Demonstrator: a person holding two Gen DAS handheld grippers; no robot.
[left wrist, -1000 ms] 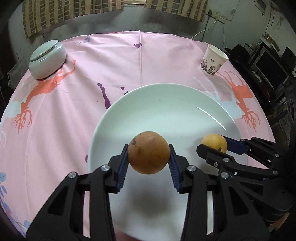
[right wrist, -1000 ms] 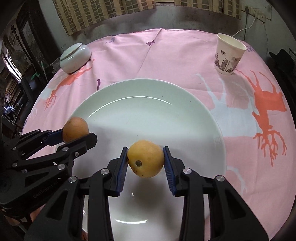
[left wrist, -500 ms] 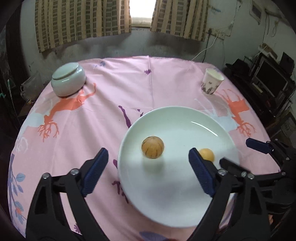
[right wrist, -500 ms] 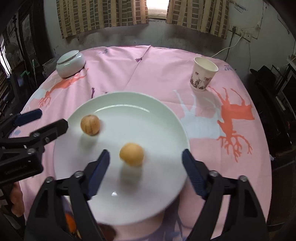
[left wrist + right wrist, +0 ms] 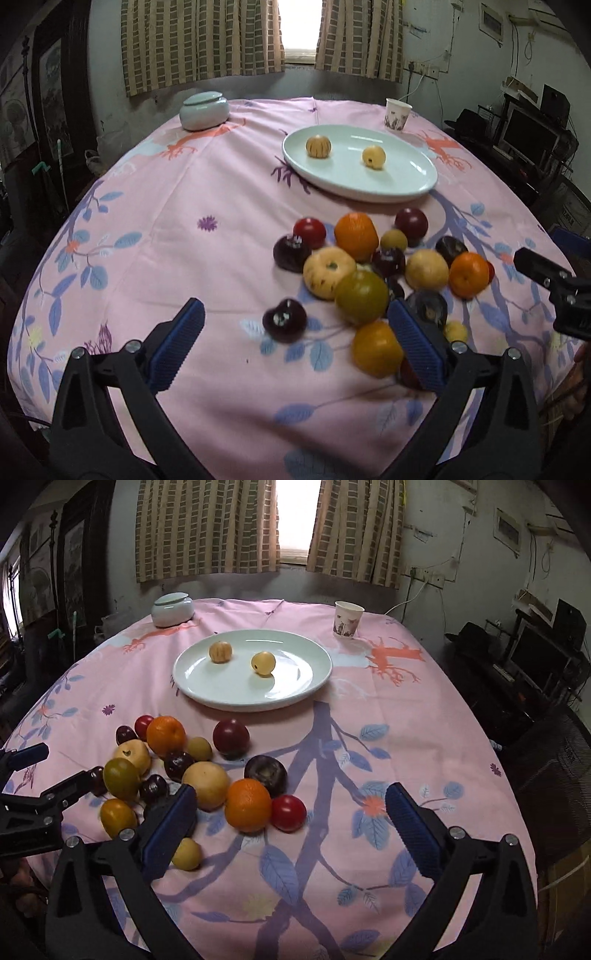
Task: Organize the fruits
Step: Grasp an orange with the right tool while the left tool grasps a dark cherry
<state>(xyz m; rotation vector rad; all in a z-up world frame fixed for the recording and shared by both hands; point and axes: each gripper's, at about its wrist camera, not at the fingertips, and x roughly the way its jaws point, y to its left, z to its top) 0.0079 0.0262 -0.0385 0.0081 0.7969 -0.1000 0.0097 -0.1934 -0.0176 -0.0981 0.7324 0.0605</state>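
Lidded white jar (image 5: 173, 609) near far left edge of counter (image 5: 424, 738), on pink cloth. Left gripper (image 5: 295, 341) spread wide, holding nothing; poised over near edge of counter above dark plum (image 5: 284, 319), apart from it. Fruit pile (image 5: 192, 771) toward near left part of counter: oranges, plums, yellow and green fruit, many touching. White plate (image 5: 295, 686) past the pile toward far edge, carrying striped tan fruit (image 5: 220, 651) on left, yellow fruit (image 5: 263, 662) on right, well apart. Right gripper (image 5: 290, 829) also wide open and empty, over near edge; left finger beside orange (image 5: 248, 805) and red plum (image 5: 289, 812). Paper cup (image 5: 348, 619) upright near far right edge.
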